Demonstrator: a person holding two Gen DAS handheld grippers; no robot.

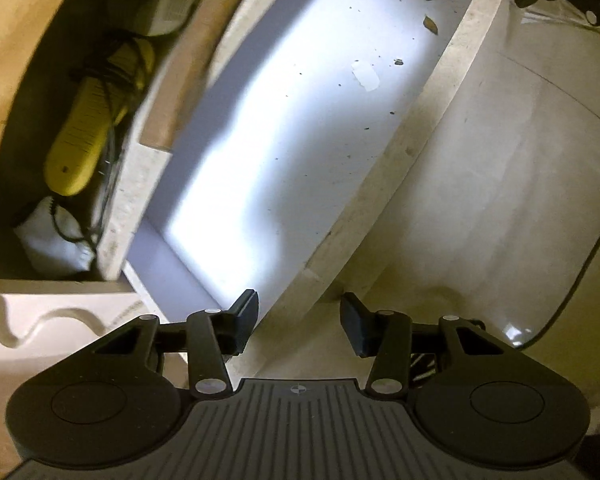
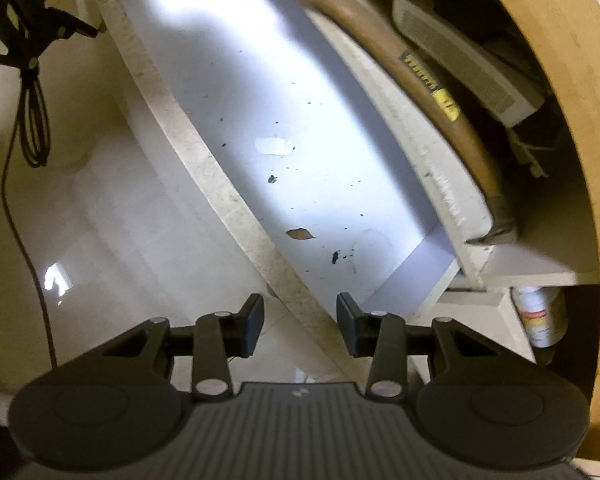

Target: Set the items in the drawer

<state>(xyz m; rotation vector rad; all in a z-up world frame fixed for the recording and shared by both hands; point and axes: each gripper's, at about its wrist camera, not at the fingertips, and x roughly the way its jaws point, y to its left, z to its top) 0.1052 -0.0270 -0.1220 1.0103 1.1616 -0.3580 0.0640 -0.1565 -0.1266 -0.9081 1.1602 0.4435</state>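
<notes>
A white drawer [image 1: 432,112] stands pulled out, its brightly lit floor holding only crumbs, a dry leaf [image 1: 431,24] and a paper scrap [image 1: 365,75]. My left gripper [image 1: 299,326] is open and empty, above the drawer's front corner. The drawer also shows in the right wrist view [image 2: 204,152], with the leaf [image 2: 300,234] and scrap [image 2: 274,146]. My right gripper [image 2: 300,322] is open and empty, straddling the drawer's front rail. The other gripper [image 2: 24,16] shows at top left of the right wrist view.
Behind the drawer, the wooden cabinet shelf holds a yellow device with a black cord [image 1: 88,128], a white bag [image 1: 56,240] and a white vented box [image 2: 460,60]. A bottle [image 2: 540,316] stands lower right. A black cable [image 2: 28,128] hangs over the pale glossy floor [image 1: 500,200].
</notes>
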